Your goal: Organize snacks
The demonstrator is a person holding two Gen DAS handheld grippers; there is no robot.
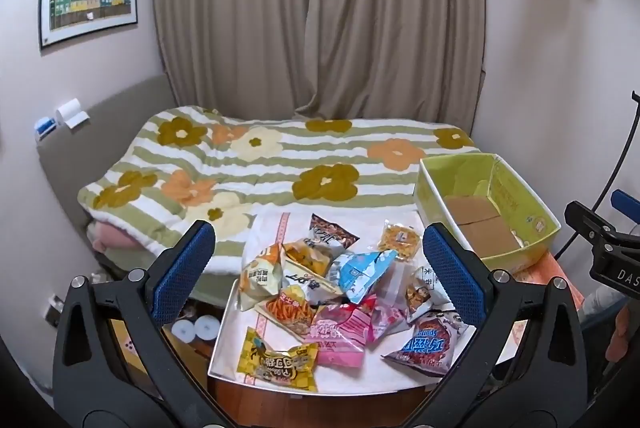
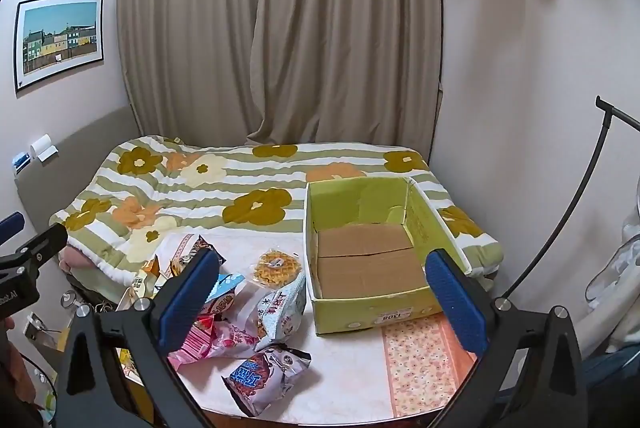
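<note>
**A:** Along the table's (image 1: 372, 374) left edge sits your heap of snack packets (image 1: 320, 280), with the yellow packet (image 1: 278, 362) at the near left corner. Your left gripper (image 1: 318, 270) hangs above the heap, jaws spread wide, nothing between them.

**B:** And on the right?

**A:** Toward the middle you have the waffle packet (image 2: 276, 266) lying apart from the heap, then the red-and-blue packet (image 2: 266, 380) near the front edge. At the far right corner stands the green box (image 2: 428, 218), only its cardboard floor showing. Your right gripper (image 2: 324, 302) hovers in front of it, also spread and carrying nothing.

**B:** So which step is this?

**A:** I judge it the very start: no packet is in the box yet. Your next move calls for lowering one gripper onto a loose packet; the waffle lies clear of the others. Pinch a crimped edge, since the bags look slippery and puffy, and carry it across to the box.
</note>
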